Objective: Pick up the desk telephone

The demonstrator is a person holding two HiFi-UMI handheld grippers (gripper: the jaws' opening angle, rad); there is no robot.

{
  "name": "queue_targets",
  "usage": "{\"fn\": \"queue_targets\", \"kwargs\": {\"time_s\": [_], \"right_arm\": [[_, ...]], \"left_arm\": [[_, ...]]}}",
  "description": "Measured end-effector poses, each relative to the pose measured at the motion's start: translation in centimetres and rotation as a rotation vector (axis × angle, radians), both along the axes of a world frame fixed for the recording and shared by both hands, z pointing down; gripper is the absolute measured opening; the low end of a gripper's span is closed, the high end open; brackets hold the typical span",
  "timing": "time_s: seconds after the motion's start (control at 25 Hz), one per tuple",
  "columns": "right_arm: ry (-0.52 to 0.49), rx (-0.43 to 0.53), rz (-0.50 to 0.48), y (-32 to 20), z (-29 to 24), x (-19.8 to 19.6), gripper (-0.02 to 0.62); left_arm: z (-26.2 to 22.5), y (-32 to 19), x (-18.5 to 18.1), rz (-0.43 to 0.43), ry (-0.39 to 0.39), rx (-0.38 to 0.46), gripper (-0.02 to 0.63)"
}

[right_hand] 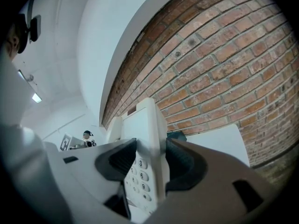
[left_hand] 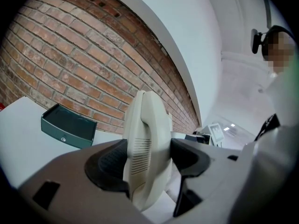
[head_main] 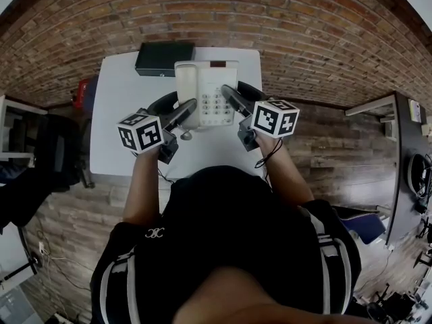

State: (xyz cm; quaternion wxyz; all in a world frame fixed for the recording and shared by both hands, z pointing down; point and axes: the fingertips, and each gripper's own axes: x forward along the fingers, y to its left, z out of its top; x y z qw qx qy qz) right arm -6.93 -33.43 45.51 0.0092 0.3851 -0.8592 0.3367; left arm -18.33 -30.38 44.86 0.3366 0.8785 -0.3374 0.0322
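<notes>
In the centre of the head view, the desk telephone (head_main: pixel 206 93) is over the far half of a white worktop (head_main: pixel 121 127) set against a brick wall (head_main: pixel 304 32). The jaws of the left gripper (head_main: pixel 183 112) clamp its handset side. Those of the right gripper (head_main: pixel 231 100) clamp its keypad edge. A dark box (head_main: pixel 164 58) lies at the upper left, by the wall.

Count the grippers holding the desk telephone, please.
2. The left gripper is shut on the handset side of the cream plastic desk telephone; the right gripper is shut on its keypad side.
</notes>
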Motion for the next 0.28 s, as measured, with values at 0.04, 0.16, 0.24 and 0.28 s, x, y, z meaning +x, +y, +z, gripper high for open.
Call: {"fn": "queue_targets", "kwargs": {"time_s": [0.04,0.16,0.24,0.28], "right_arm": [[0.001,-0.001,0.000,0.05,0.06,-0.02,0.184],[-0.001,-0.004,0.001,0.28,0.09,0.04,0.184],[-0.002,-0.004,0.000,0.52,0.05,0.08,0.183],[-0.001,-0.004,-0.001,0.64,0.02,0.09,0.183]], "left_arm": [[0.05,0.06,-0.02,0.000,-0.001,-0.001,0.295],[0.07,0.29,0.06,0.001,-0.002,-0.004,0.293],[0.11,0.54,0.11,0.004,-0.004,-0.007,0.293],[0.14,0.67,0.13,0.007,-0.005,-0.009,0.293]]}}
